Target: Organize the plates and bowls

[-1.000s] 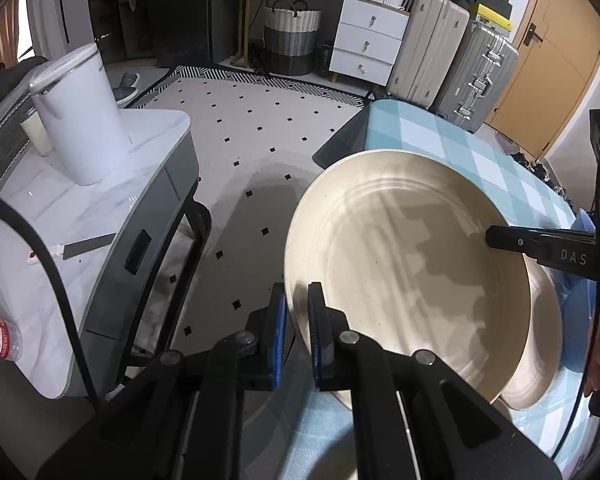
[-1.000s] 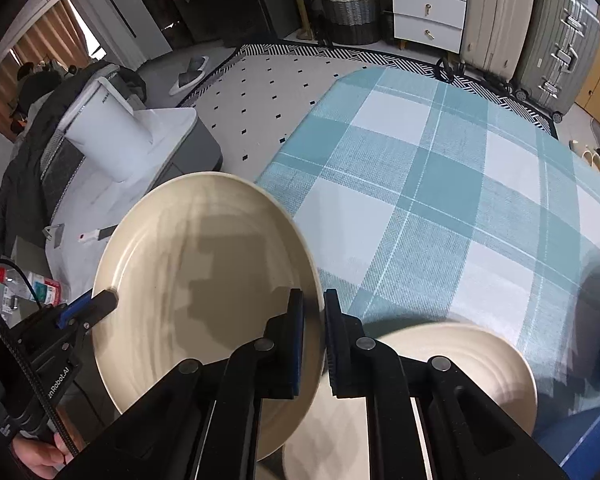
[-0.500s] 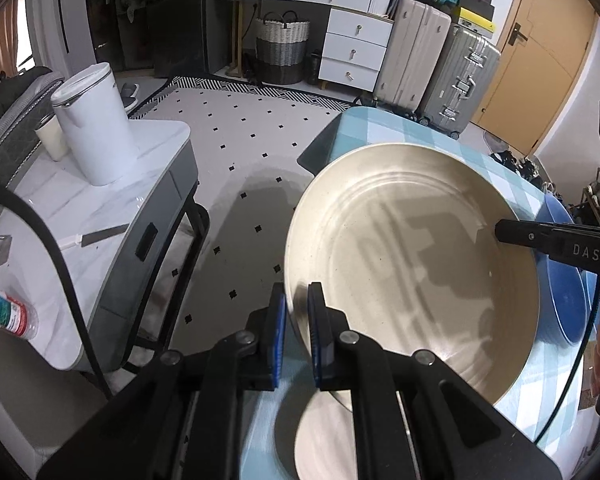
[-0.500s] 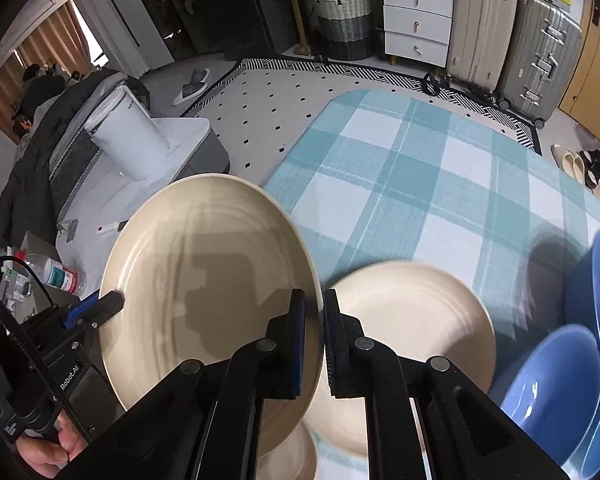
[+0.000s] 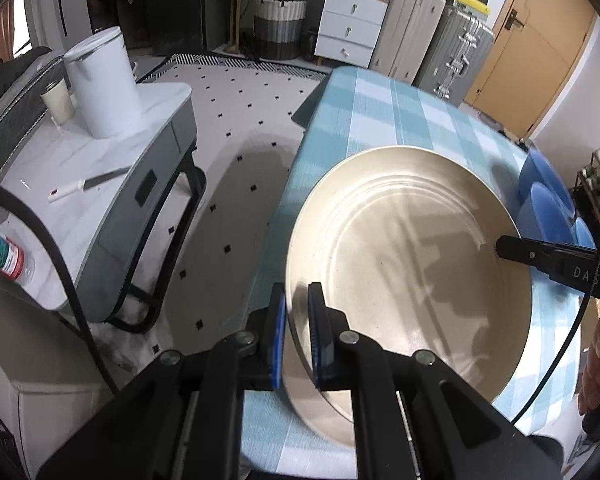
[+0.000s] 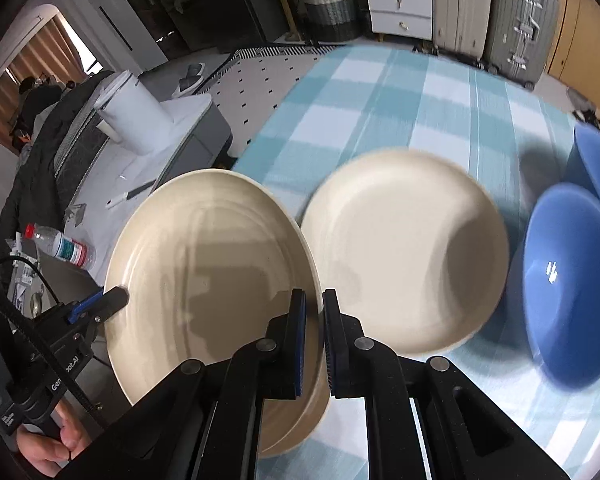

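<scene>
Both grippers hold one cream plate (image 5: 412, 264) by opposite rims, above the blue-checked table (image 5: 380, 112). My left gripper (image 5: 297, 336) is shut on its near rim; my right gripper (image 6: 314, 340) is shut on the other rim, and the plate (image 6: 204, 276) fills the left of the right wrist view. A second cream plate (image 6: 404, 248) lies on the cloth beside it. Another cream plate edge (image 6: 300, 420) shows under the held one. Blue bowls (image 6: 572, 304) sit at the right, also in the left wrist view (image 5: 548, 200).
A white side table (image 5: 100, 176) left of the dining table carries a white kettle (image 5: 100, 84), a cup (image 5: 58, 100), a knife (image 5: 88, 184) and a bottle (image 5: 4, 252). Suitcases (image 5: 452, 56) and drawers (image 5: 352, 24) stand at the back.
Both grippers have carried the held plate up and back toward the near table edge. The second cream plate and the blue bowls have come into full view.
</scene>
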The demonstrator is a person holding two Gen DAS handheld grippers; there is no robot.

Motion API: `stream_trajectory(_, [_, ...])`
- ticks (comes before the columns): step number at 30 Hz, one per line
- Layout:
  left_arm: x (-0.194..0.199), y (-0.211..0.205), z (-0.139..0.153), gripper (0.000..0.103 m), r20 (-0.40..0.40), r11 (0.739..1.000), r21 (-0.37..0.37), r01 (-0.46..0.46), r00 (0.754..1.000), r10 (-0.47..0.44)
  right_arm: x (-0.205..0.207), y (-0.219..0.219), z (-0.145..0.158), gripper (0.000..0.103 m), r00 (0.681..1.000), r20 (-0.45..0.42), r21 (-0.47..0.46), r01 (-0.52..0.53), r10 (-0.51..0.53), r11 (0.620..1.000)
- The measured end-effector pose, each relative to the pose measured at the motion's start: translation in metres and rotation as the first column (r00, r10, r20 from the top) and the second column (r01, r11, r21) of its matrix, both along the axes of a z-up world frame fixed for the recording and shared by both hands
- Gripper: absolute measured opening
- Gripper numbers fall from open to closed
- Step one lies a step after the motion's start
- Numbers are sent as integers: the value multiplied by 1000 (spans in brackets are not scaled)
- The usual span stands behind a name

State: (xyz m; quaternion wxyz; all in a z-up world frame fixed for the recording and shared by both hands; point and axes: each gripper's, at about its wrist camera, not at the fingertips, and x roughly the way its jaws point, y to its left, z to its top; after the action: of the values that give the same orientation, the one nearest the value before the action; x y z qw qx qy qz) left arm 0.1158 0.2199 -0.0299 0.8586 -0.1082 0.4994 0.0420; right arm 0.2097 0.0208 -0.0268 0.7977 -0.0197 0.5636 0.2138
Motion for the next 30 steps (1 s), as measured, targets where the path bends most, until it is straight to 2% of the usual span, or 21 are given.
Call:
stream_trajectory(8, [-25, -5, -23, 8, -50, 999, 27, -20, 999, 21, -27, -6, -23, 8, 1000, -9, 45, -2, 3, 999])
stream_trajectory(16, [-27, -16, -36, 8, -81, 997, 74, -20, 996, 26, -36, -12, -44, 8, 1000, -18, 60, 9, -8, 998])
stream_trajectory(22, [-26, -19, -39, 8, -91, 993, 116, -20, 995, 31, -40, -6, -54, 8, 1000, -15, 17, -5, 5, 1000])
stream_trajectory(26, [-24, -16, -44, 9, -104, 992, 120, -23, 994, 36, -42, 2, -55, 8, 1000, 8, -28, -22, 22, 999])
stream_trajectory(30, [-22, -21, -47, 10, -101, 987, 162, -15, 994, 31, -43, 9, -56, 10, 998, 43, -90, -37, 40, 995])
